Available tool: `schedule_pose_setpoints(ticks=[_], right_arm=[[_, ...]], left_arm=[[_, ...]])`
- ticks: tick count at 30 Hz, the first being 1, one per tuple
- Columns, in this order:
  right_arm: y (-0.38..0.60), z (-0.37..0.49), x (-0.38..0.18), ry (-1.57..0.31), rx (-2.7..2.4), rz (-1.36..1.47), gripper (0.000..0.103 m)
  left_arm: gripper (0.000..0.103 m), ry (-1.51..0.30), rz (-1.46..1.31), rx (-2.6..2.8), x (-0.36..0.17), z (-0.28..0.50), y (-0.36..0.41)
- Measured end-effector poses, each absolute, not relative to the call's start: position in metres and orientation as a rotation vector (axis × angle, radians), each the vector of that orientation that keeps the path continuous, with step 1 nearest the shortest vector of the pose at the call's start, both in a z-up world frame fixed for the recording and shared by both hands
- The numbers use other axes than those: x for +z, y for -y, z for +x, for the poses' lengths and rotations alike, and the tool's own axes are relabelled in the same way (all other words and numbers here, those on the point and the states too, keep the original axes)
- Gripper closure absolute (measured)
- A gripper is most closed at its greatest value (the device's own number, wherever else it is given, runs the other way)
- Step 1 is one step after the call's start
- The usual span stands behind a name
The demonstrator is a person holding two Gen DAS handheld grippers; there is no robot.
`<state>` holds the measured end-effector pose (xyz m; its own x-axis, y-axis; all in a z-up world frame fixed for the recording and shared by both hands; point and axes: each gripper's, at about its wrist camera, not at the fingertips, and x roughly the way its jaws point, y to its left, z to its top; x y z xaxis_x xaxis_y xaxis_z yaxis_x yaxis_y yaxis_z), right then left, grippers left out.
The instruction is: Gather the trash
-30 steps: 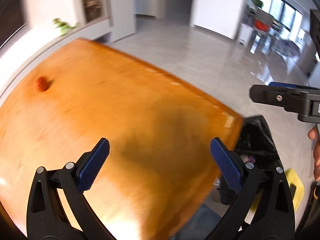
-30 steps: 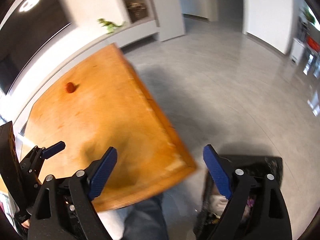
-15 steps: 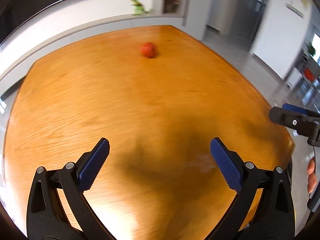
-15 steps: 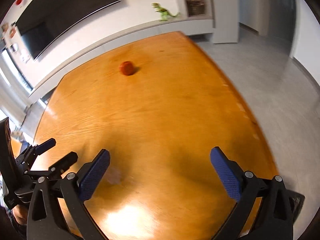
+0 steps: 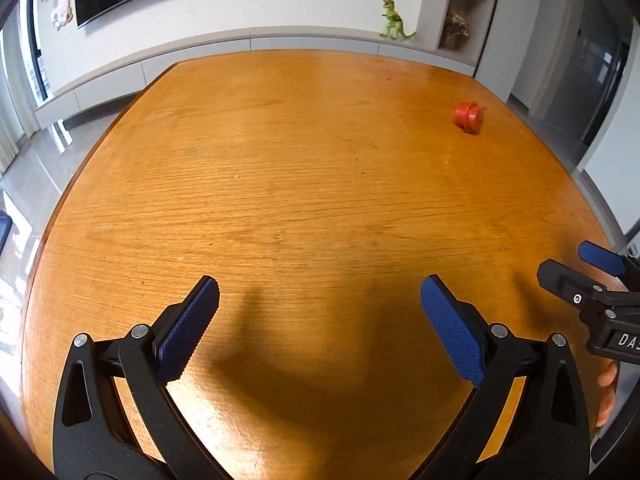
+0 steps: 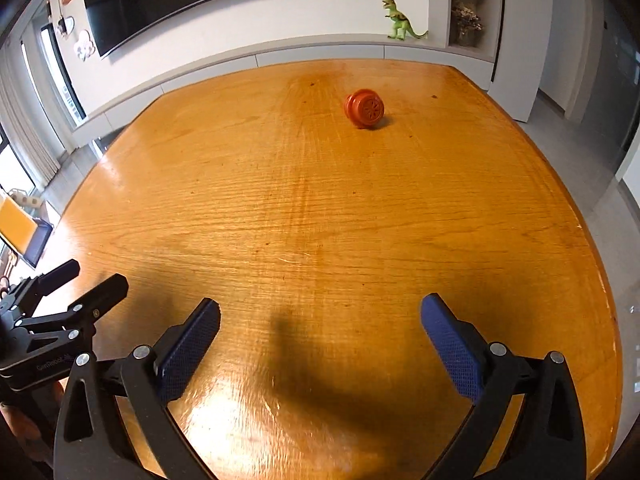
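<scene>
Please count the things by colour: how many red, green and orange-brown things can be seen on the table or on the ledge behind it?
Red: 1, the cap lying on the table
Green: 1, the toy dinosaur on the ledge
Orange-brown: 1, the table itself
Total: 3

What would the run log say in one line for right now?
stage: reaching | left gripper: open, empty | right gripper: open, empty | red cap: lying on wooden table, far side, untouched
</scene>
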<state>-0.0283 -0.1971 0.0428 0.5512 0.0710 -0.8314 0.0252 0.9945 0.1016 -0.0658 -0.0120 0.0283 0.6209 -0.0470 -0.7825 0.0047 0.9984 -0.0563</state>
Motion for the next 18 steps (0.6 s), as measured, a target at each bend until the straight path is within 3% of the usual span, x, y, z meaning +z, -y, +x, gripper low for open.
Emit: schedule_pose_setpoints(ticks=[18], right_arm=[[0.202,-0.007,0.021,-0.982,-0.048,0.047,0.003]], left_arm=[[0.006,-0.954,0.010,-0.010,0.004,-0.037,0.016]])
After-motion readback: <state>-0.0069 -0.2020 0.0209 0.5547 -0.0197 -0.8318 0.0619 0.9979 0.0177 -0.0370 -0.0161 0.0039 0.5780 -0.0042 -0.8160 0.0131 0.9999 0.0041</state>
